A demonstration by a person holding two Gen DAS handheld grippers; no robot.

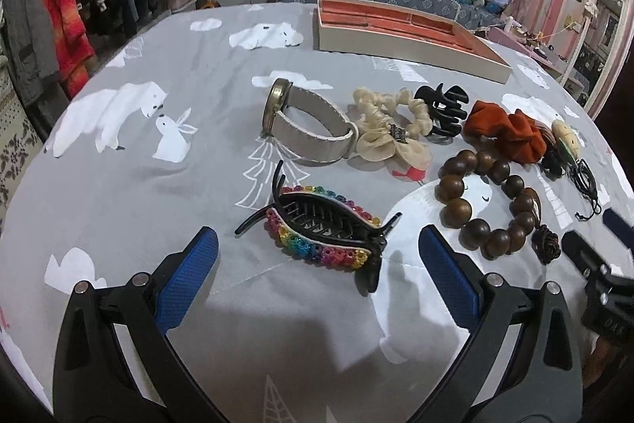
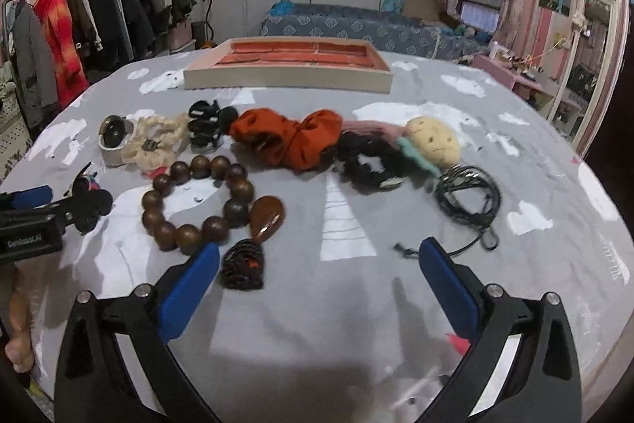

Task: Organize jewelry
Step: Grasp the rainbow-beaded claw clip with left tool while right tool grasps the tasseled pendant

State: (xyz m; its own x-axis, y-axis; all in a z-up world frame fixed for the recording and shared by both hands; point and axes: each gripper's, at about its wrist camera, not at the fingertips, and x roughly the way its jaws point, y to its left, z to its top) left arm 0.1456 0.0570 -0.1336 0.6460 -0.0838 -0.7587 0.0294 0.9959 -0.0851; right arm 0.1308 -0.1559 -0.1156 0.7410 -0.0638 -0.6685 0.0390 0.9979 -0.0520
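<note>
Nearest the front edge of the bedspread (image 1: 119,185), the left gripper (image 1: 317,264) hangs with its jaws spread wide and nothing between them; its blue pads (image 1: 190,280) flank the near end of a rainbow hair clip (image 1: 317,228) lying on the cloth. Beside it, the right gripper (image 2: 319,280) is likewise wide open and holds nothing, its left pad (image 2: 190,288) just beside a dark knot (image 2: 241,266) and its right pad close to the loose end of a black cord (image 2: 467,197). At the left edge of the right view, the left tool appears with part of a hand (image 2: 18,328) below it.

Farther in, a wooden bead bracelet (image 2: 198,201) lies flat, with a brown pendant (image 2: 267,215) touching its near right side and the knot just below that.

Behind the bracelet, a row of items runs across the middle of the bedspread, left to right: a watch (image 1: 305,121) standing on its grey strap, a cream scrunchie (image 1: 388,129) touching it, a black claw clip (image 1: 442,110), a rust scrunchie (image 2: 289,137), a black scrunchie (image 2: 368,161) and a cream plush charm (image 2: 434,141). The cord coil lies just in front of the charm.

Toward the far edge sits a tray (image 2: 289,80) with pale walls and an orange lining split into compartments, well apart from the row.
</note>
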